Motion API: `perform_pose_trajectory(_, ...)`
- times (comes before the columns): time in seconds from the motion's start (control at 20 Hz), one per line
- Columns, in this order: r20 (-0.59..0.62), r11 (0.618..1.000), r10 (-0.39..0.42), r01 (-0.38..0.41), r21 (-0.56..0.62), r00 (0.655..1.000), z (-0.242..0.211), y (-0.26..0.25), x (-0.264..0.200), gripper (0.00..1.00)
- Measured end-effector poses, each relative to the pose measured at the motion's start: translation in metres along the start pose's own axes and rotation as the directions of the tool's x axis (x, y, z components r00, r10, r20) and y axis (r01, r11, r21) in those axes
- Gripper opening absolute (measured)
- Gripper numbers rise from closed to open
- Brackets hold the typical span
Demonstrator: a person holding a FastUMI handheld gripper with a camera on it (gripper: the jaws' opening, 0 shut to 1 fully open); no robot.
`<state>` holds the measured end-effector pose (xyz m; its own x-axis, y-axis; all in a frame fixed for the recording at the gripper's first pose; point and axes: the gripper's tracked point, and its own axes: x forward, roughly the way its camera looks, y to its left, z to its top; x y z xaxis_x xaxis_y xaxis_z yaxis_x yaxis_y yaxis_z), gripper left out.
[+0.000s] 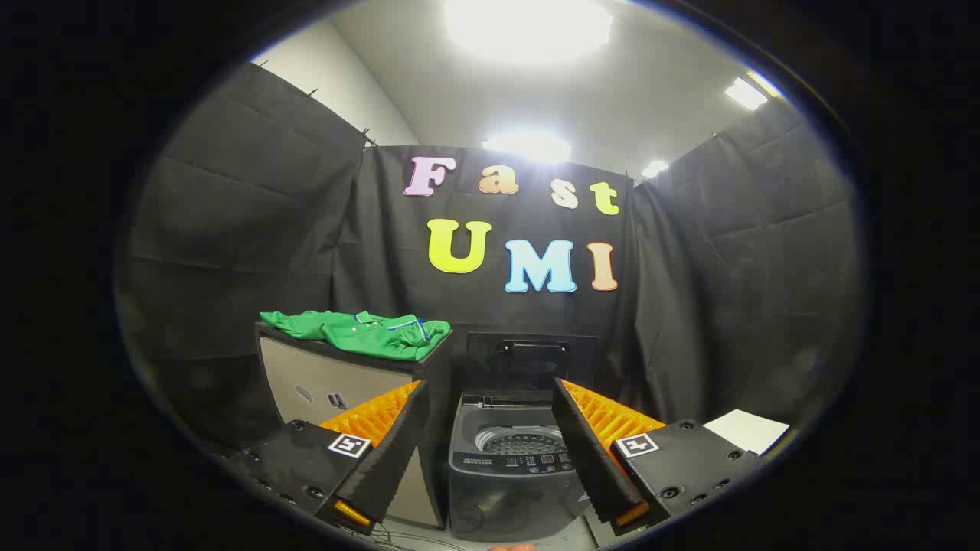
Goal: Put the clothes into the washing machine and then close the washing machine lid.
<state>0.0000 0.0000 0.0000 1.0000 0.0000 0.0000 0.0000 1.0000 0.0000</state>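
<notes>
Tool (490, 451) fingers spread apart, empty, framing the open washing machine (511, 467); green shirt (360, 330) waits on the cabinet (329, 386), centre-left, for pickup.

Gripper cam rides on the gripper (490, 398), looking fwd along its two spread fingers, which sit lower centre w/ nothing between them. It faces the booth's back wall straight on, tilted slightly up so the ceiling lights fill the top. Small grey top-load washing machine (511, 467), lid up, lies lower centre, near, just beyond the fingers. Fisheye bends the side walls inward.
</notes>
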Motion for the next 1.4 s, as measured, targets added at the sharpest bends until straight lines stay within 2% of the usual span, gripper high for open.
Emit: perform_pose_trajectory(1.4,-0.015,1.000,0.021,-0.021,-0.014,1.000,0.001,0.030,0.007,1.00)
